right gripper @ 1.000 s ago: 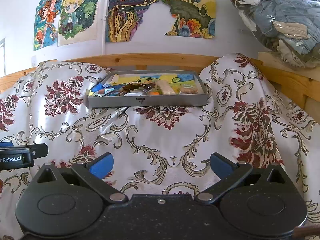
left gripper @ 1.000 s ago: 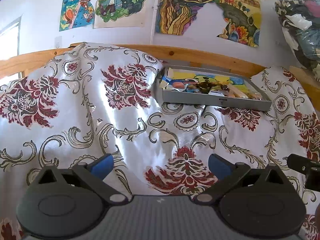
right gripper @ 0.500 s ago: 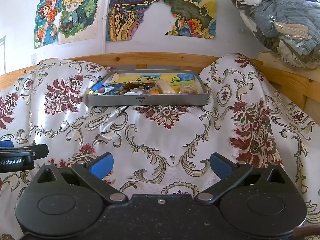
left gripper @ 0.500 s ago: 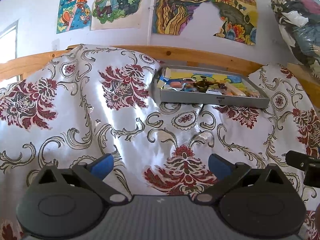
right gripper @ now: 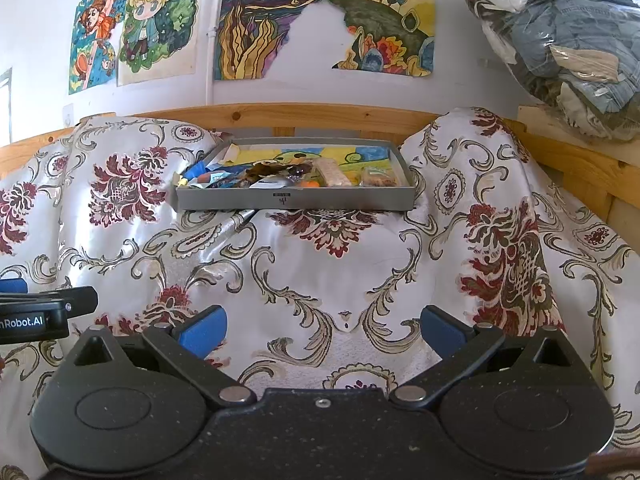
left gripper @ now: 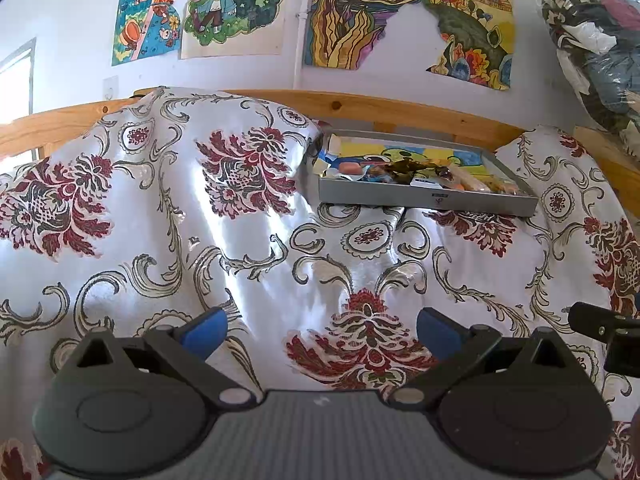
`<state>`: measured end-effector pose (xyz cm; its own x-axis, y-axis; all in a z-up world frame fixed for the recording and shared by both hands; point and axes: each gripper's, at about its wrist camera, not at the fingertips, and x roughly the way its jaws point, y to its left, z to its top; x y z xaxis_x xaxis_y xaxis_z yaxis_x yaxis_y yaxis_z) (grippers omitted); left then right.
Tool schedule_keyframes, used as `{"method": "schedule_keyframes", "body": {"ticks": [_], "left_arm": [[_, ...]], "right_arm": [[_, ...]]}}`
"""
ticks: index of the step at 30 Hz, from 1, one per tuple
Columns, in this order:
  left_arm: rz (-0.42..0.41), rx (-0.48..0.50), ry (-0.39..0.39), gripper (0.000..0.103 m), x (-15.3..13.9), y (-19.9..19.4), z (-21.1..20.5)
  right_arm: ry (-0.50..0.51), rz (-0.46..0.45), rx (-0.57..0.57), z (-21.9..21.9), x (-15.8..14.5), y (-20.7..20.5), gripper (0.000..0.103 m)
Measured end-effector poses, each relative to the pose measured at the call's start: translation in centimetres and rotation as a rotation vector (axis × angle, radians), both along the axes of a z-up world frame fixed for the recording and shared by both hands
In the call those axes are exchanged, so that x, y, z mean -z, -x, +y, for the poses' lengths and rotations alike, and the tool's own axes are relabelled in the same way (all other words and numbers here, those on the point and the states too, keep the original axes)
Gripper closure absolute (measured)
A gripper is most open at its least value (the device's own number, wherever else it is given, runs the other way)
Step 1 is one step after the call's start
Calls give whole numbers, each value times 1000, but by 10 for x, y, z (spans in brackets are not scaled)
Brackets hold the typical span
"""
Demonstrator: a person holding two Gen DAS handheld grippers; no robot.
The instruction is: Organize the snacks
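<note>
Two grippers, mine: left gripper (left gripper: pixel 320 330) and right gripper (right gripper: pixel 320 328) both spread wide, empty. Grey tray (right gripper: pixel 296 200) of snacks (right gripper: pixel 280 174) on floral cloth (right gripper: pixel 320 272), well apart.

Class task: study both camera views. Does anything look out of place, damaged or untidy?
Yes. The snacks lie jumbled in the grey tray, bunched toward its left end. A silvery wrapped item lies outside, on the cloth just below the tray. A wall poster is torn.

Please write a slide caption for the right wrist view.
Open right tool facing a grey snack tray on floral cloth.
</note>
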<state>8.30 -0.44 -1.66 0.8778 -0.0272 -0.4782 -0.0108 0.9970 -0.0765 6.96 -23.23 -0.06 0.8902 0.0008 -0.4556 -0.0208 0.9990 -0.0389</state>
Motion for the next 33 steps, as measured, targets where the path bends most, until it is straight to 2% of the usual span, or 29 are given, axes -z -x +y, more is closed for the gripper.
{"method": "schedule_keyframes", "body": {"ticks": [7, 12, 16, 33], "left_arm": [[17, 4, 2, 1, 0, -1, 0], [17, -36, -51, 1, -3, 0, -3], [-2, -17, -32, 1, -6, 3, -2], [5, -13, -47, 1, -5, 2, -3]], "right_arm": [[3, 3, -1, 0, 0, -1, 1], [3, 3, -1, 1, 0, -1, 1], [5, 3, -3, 1, 0, -1, 1], [5, 5, -3, 1, 0, -1, 1]]}}
